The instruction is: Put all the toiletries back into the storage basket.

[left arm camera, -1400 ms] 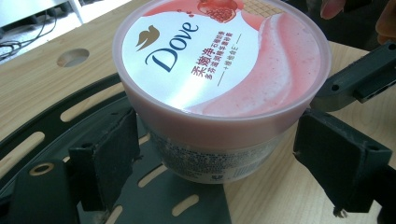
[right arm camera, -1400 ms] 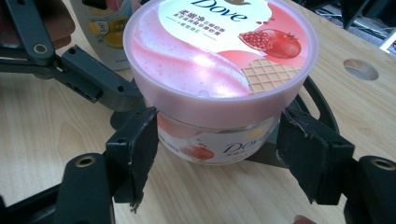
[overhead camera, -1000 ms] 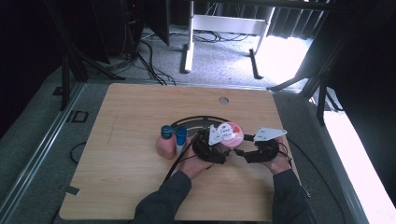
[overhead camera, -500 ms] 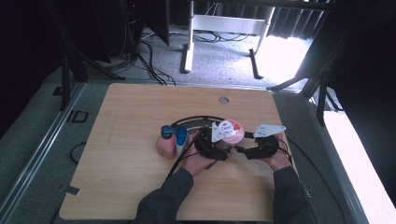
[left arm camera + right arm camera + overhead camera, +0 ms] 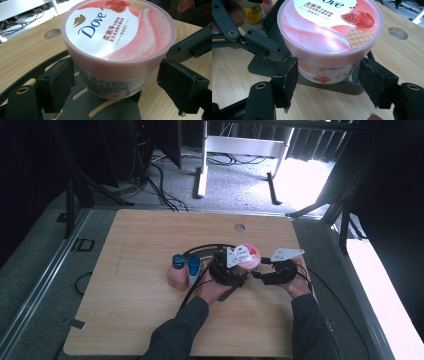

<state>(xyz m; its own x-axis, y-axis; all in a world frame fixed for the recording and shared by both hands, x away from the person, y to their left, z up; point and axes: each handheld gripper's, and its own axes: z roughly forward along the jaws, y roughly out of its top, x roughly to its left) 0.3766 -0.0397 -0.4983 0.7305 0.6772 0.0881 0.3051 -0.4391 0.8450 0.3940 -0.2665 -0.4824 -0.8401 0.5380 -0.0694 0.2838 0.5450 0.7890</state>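
A pink Dove jar point(image 5: 246, 256) with a pomegranate picture on its lid sits between both grippers, right of the table's middle. In the left gripper view, my left gripper point(image 5: 116, 80) is shut on the jar point(image 5: 117, 37), with both pads against the body under the lid. From the opposite side, my right gripper point(image 5: 328, 77) straddles the same jar point(image 5: 329, 32). Its jaws have just been closing, and a narrow gap still shows at the right pad point(image 5: 374, 80). In the high view the left gripper point(image 5: 234, 266) and right gripper point(image 5: 261, 268) face each other.
Two bottles stand just left of the left hand: a pinkish one with a blue cap point(image 5: 176, 272) and a white and blue one point(image 5: 194, 266). The wooden table point(image 5: 135, 315) has a round hole point(image 5: 239, 227) near its far edge. Black cables loop behind the grippers.
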